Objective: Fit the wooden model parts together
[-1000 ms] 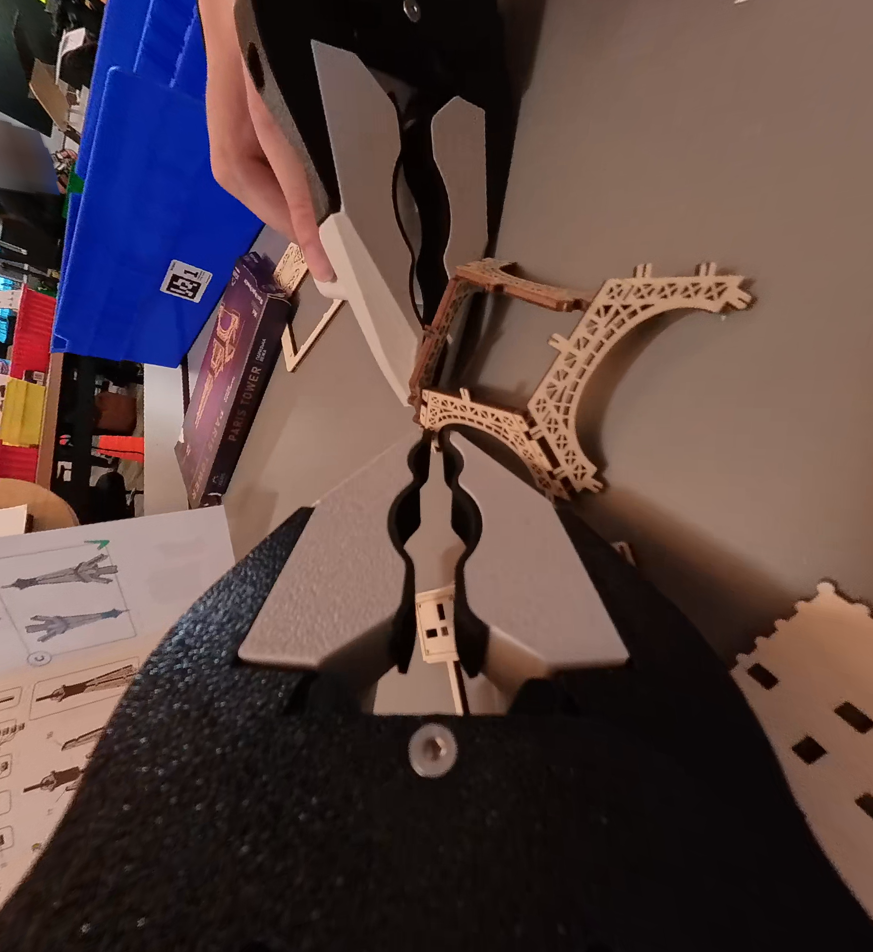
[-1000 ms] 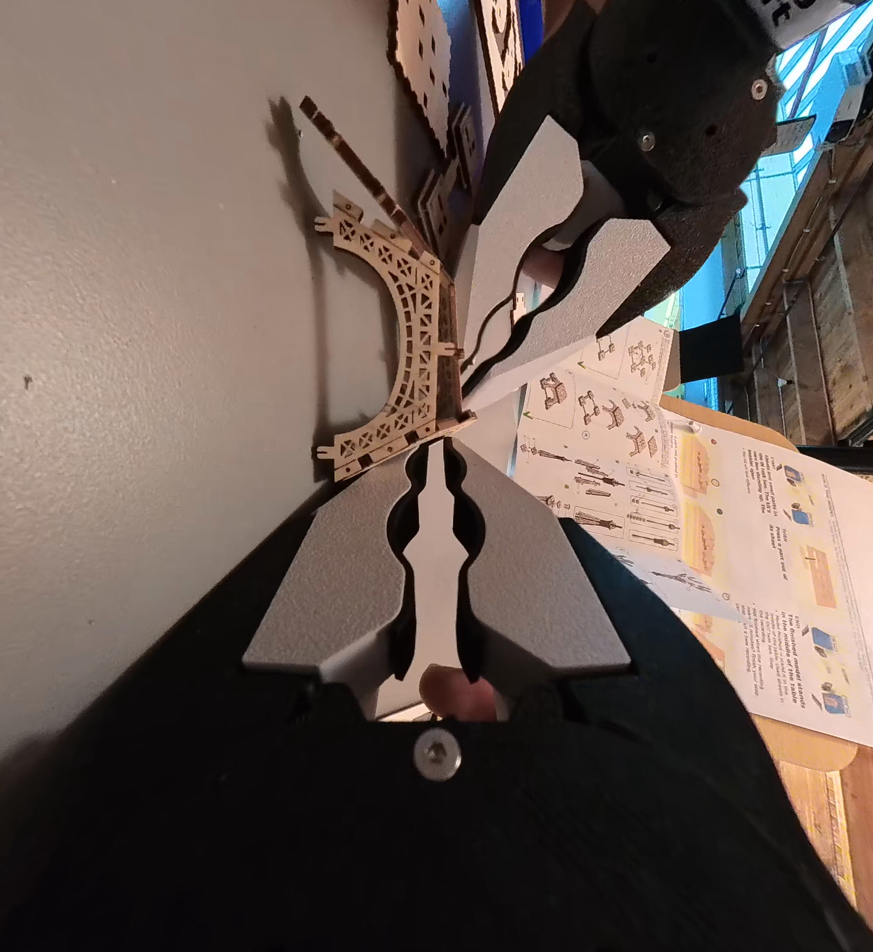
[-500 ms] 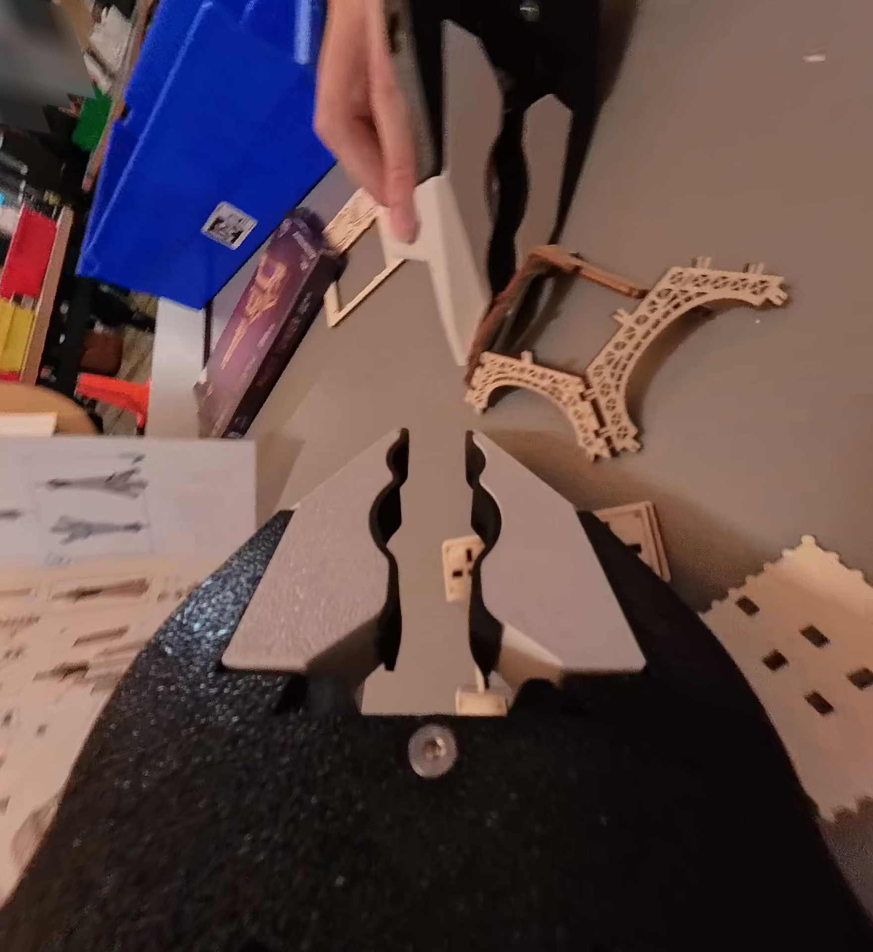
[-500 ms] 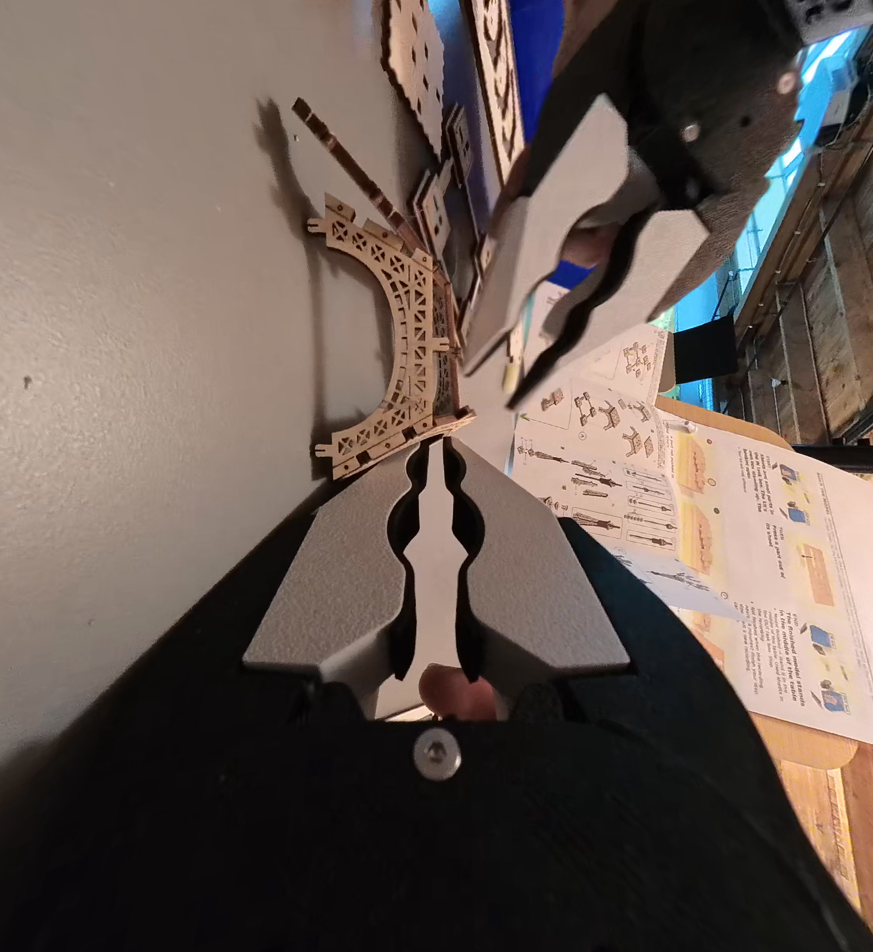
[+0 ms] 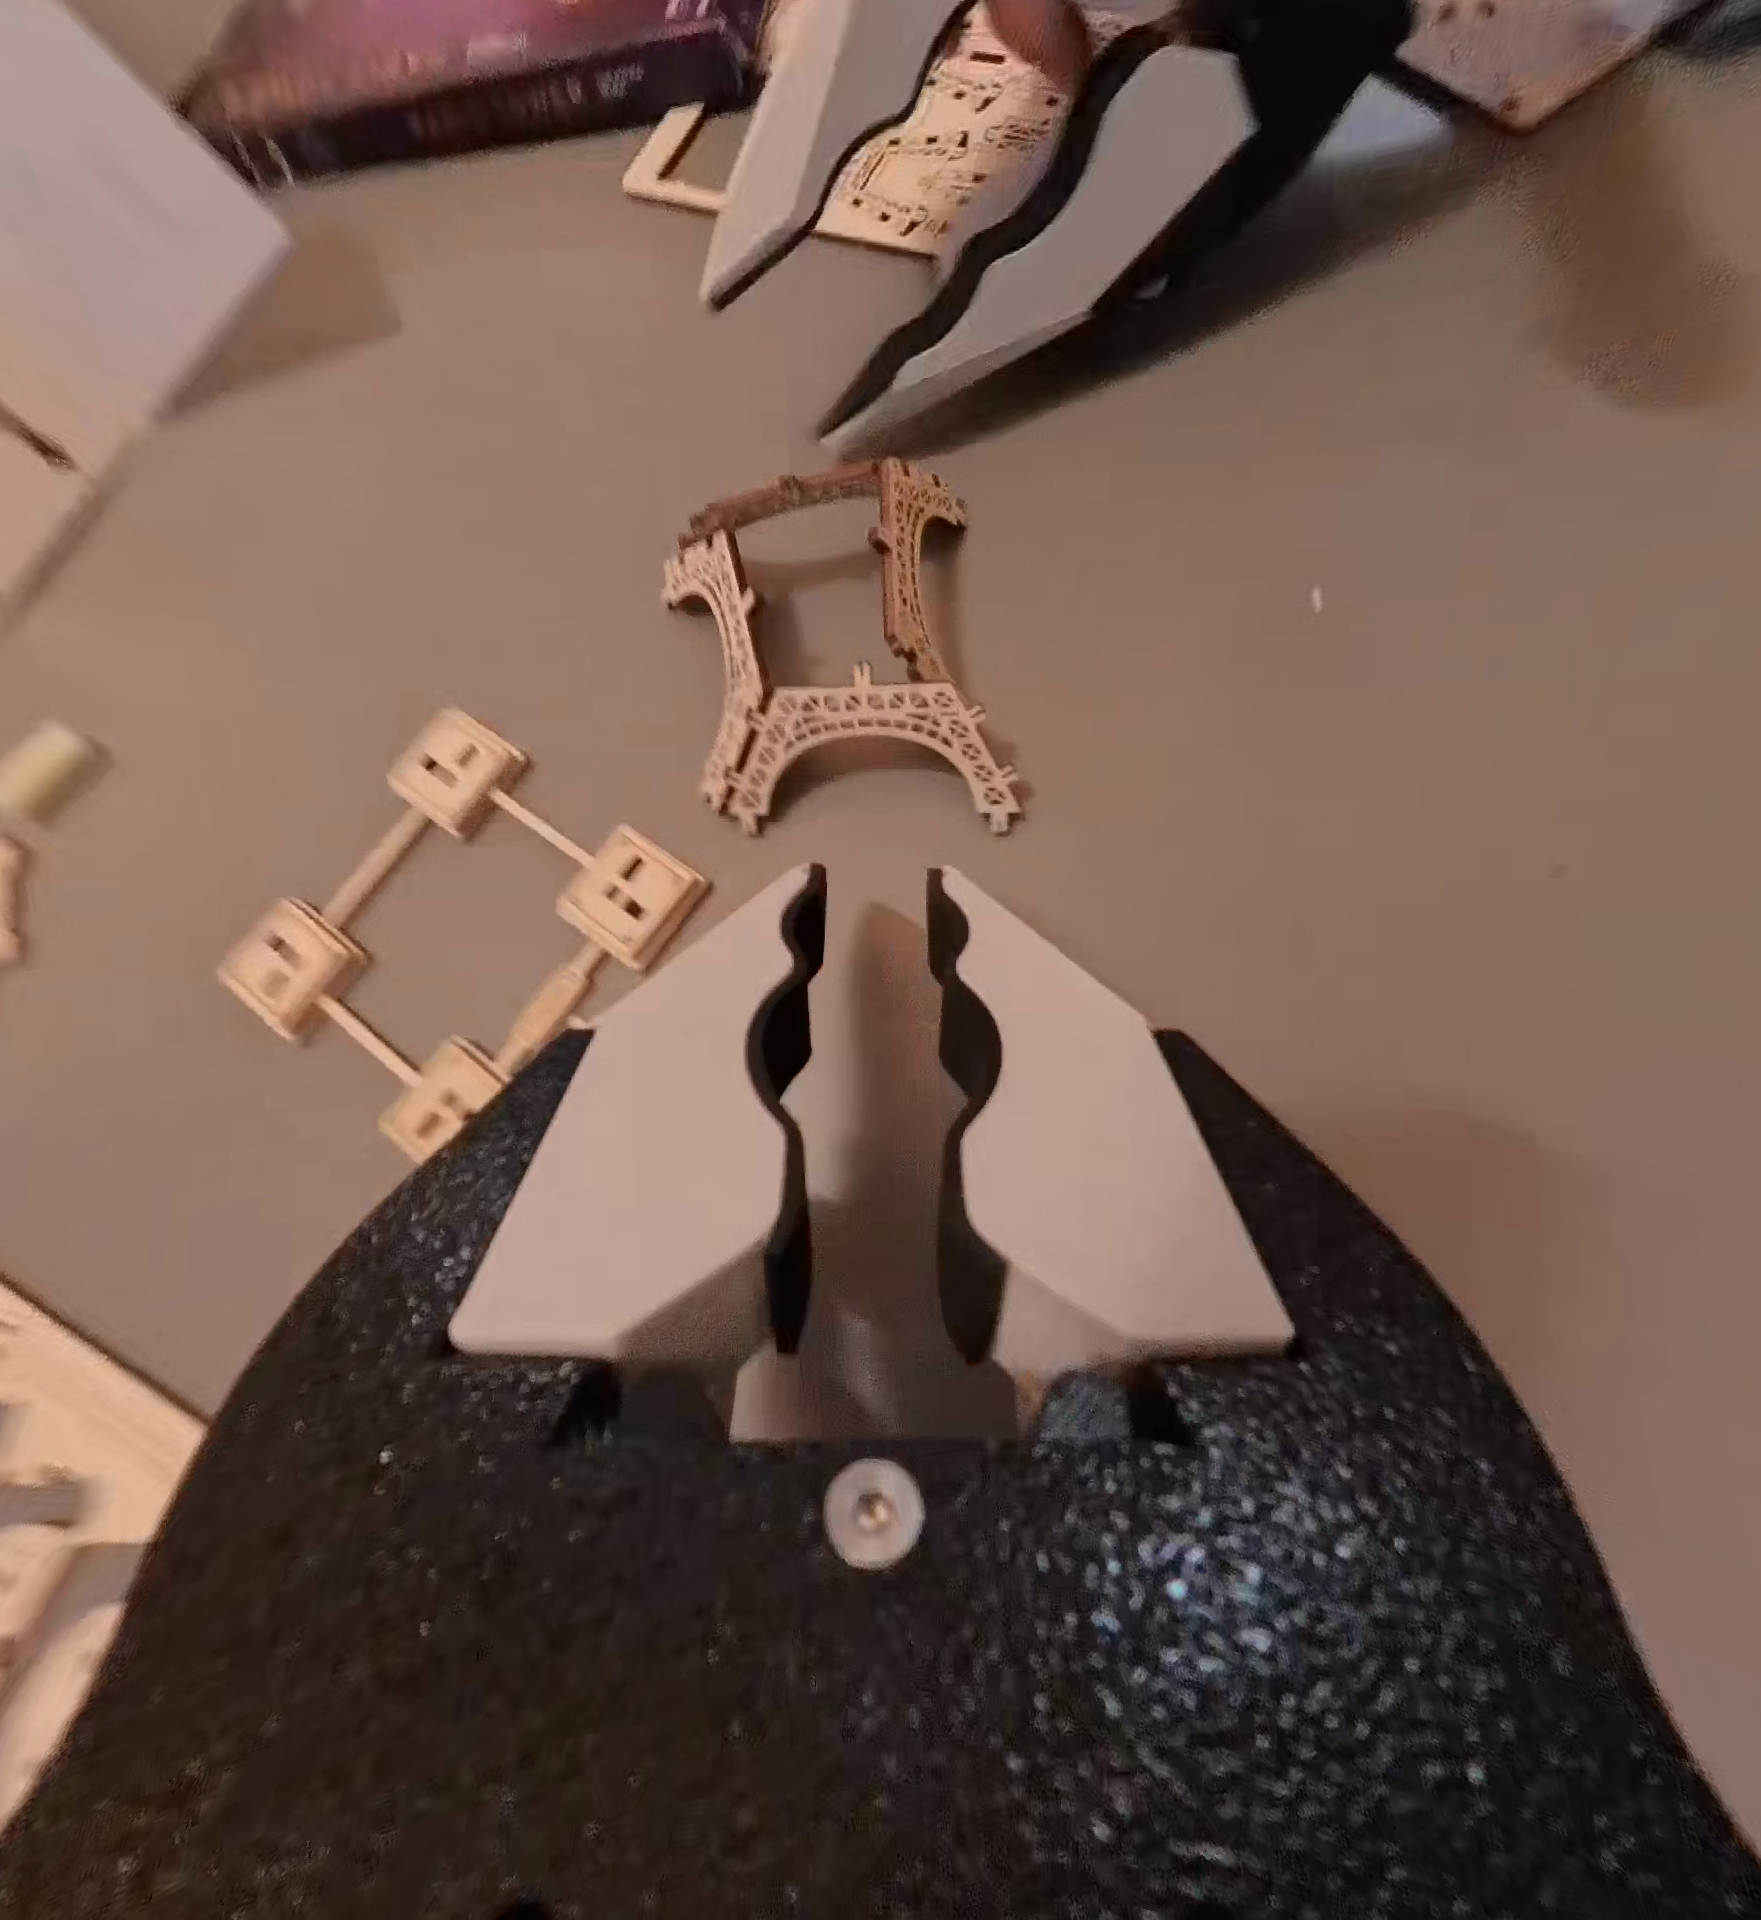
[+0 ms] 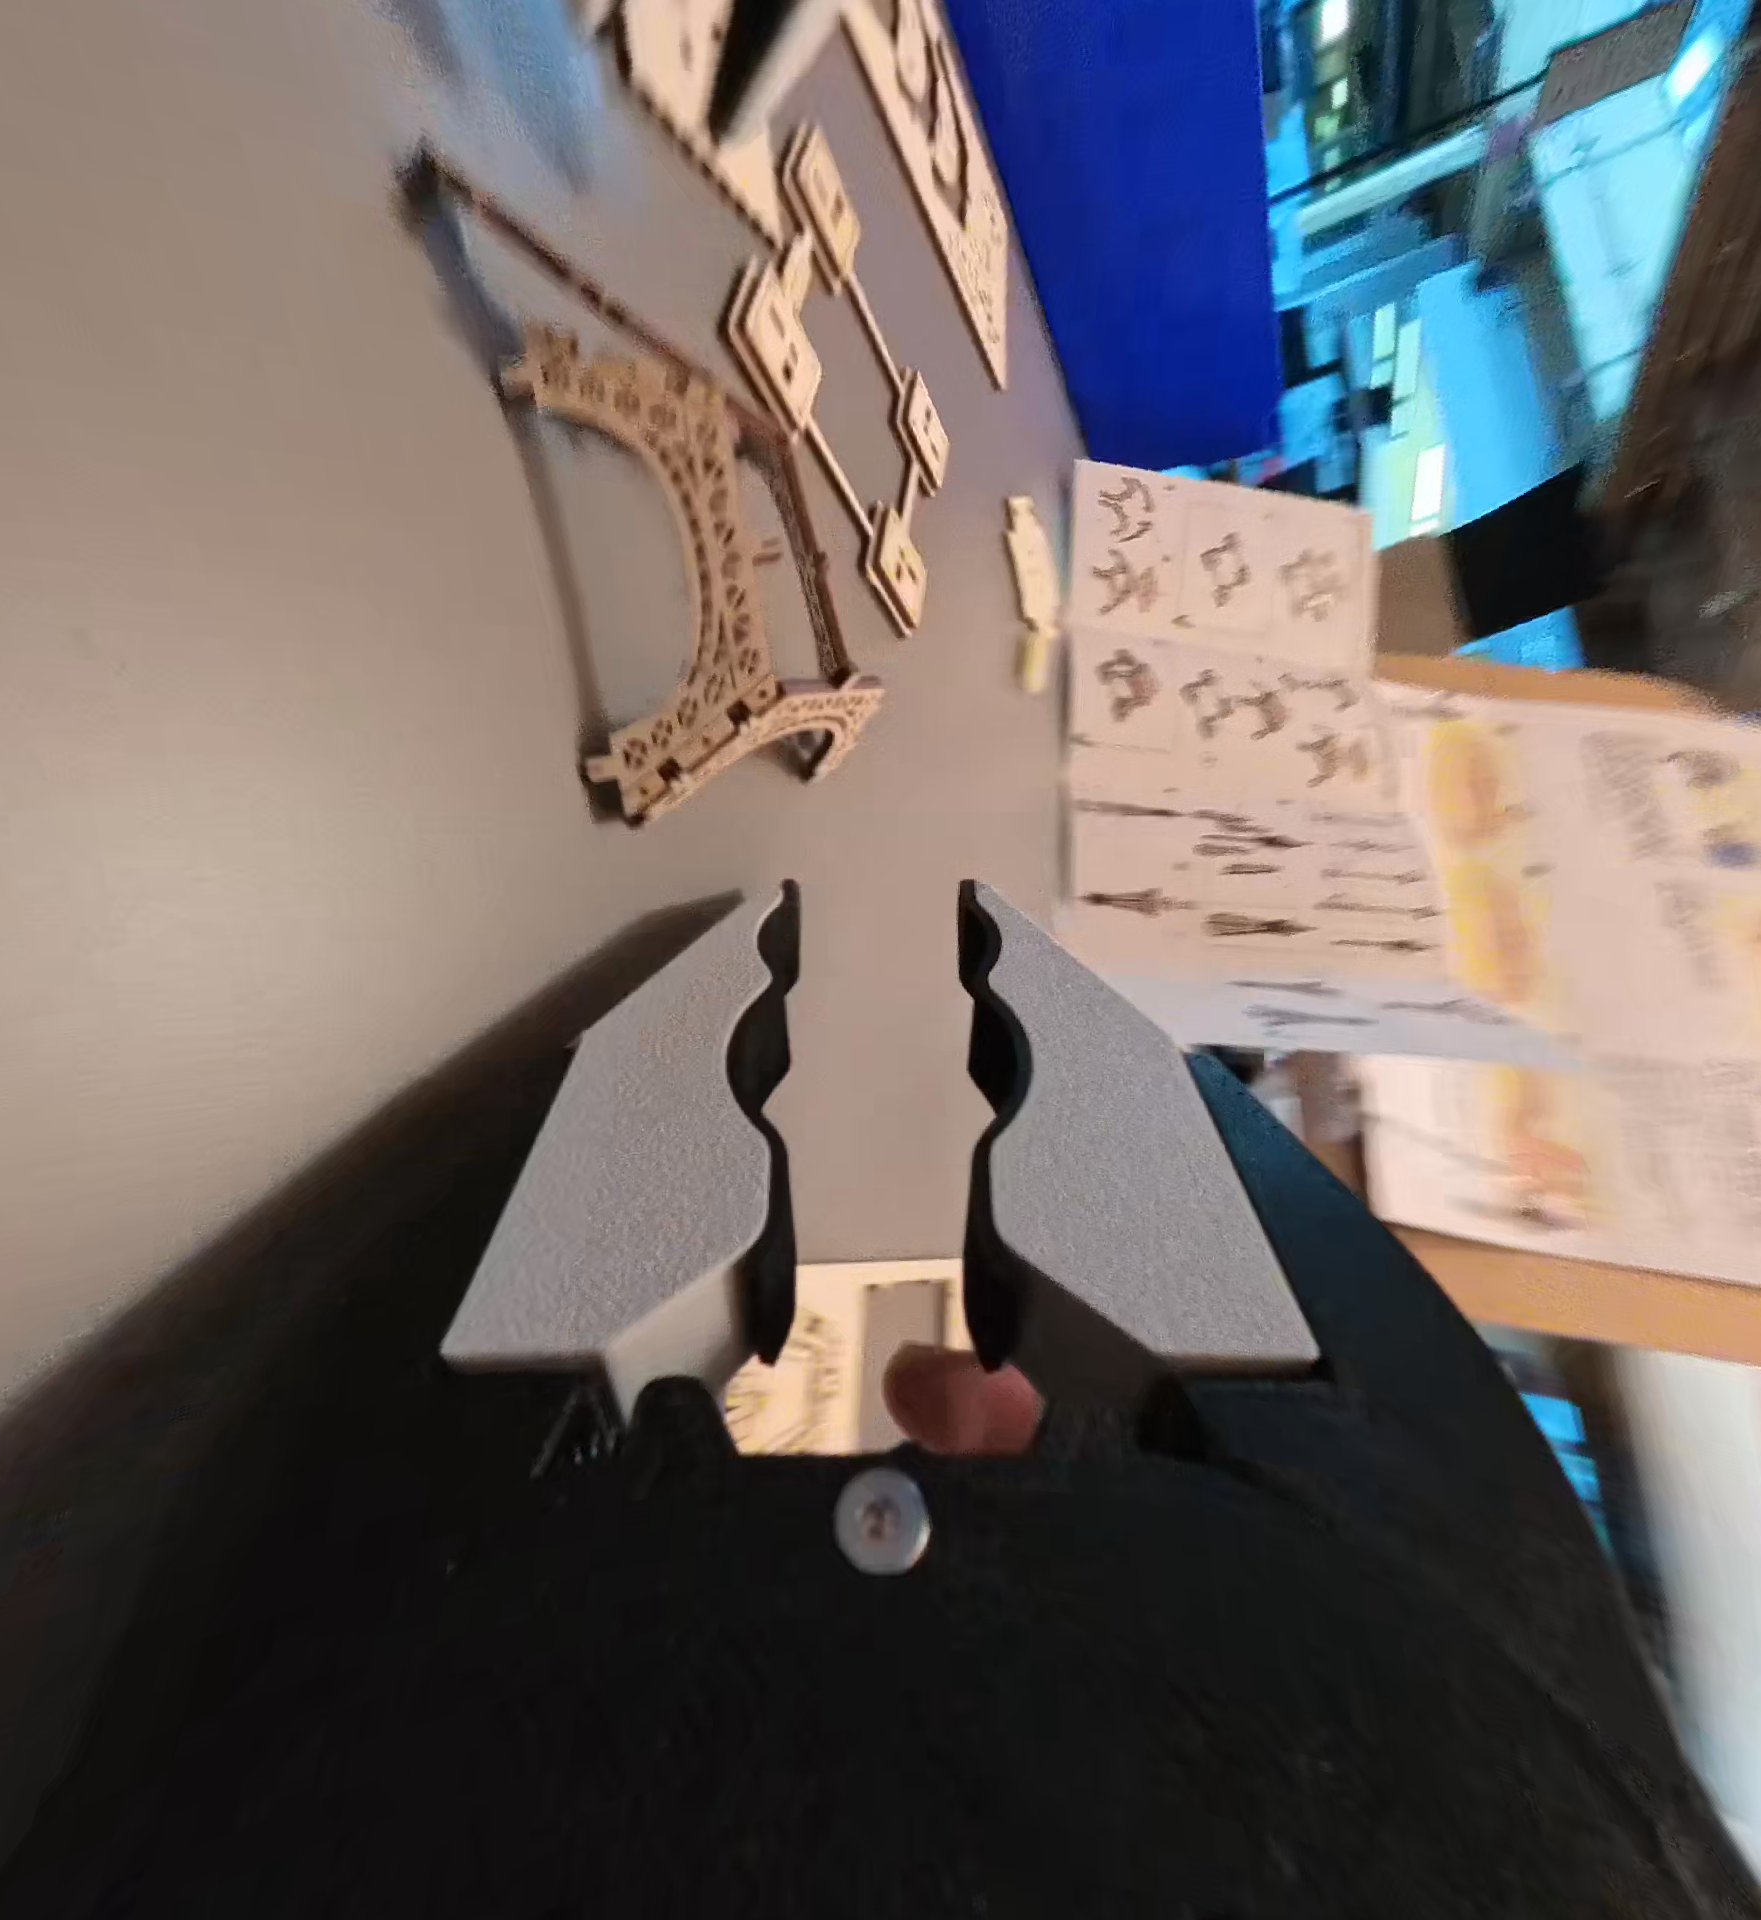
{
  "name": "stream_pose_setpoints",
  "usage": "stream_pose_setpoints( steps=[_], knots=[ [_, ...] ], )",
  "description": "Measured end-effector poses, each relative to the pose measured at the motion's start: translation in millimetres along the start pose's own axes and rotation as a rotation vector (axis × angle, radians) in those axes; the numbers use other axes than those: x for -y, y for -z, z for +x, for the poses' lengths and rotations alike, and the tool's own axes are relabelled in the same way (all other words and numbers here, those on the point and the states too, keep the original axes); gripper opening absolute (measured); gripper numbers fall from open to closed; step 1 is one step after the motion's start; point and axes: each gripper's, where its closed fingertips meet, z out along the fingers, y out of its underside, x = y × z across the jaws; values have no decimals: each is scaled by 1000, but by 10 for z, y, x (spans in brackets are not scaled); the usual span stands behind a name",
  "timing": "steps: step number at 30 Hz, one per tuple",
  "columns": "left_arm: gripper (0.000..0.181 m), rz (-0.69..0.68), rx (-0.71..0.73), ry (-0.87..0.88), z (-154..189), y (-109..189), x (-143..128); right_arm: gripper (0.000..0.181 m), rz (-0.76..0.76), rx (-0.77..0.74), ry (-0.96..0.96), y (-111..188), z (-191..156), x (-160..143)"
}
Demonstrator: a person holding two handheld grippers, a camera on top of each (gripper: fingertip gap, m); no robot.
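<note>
The wooden arch assembly, several pale lattice arches joined at the corners, rests on the grey table. It also shows in the right wrist view. My left gripper is open and empty, just short of the assembly's near arch. My right gripper is open and empty, drawn back from the assembly. In the left wrist view it hovers beyond the assembly's far side. A square wooden frame with four slotted corner blocks lies left of the assembly, and shows in the right view too.
Printed instruction sheets lie past the wooden parts. Punched wooden sheets and a purple box sit at the table's far side. A small wooden piece lies near the sheets. A blue bin stands behind. There is about 12 cm between the tips of the two grippers.
Both grippers were shut on the arch assembly's corners. The left opened and drew back first, then the right opened and pulled away. The assembly now rests on the table.
</note>
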Motion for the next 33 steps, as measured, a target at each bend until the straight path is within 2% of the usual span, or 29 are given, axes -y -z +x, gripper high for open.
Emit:
stream_pose_setpoints(
  steps=[3,6,10,13,15,18,22,33],
  knots=[
    [15,41,-62,238,94,-26,-16,36,76,180,-269,163,-112,185],
    [14,48,-75,377,128,-69,-27,38,102,173,-268,214,-124,394],
    [26,26,-55,395,208,-68,23,44,-4,60,-25,112,-168,455],
    [26,14,-37,369,230,-131,84,47,36,47,-52,66,-151,543],
    [18,-5,3,340,188,-165,91,44,78,37,-49,78,-144,629],
    [14,-13,12,329,187,-214,124,38,42,53,38,52,-215,601],
    [15,-24,20,355,147,-254,105,28,21,65,64,-7,-272,567],
    [21,-10,-82,438,147,-249,91,36,13,28,57,-68,-232,517]
  ],
)
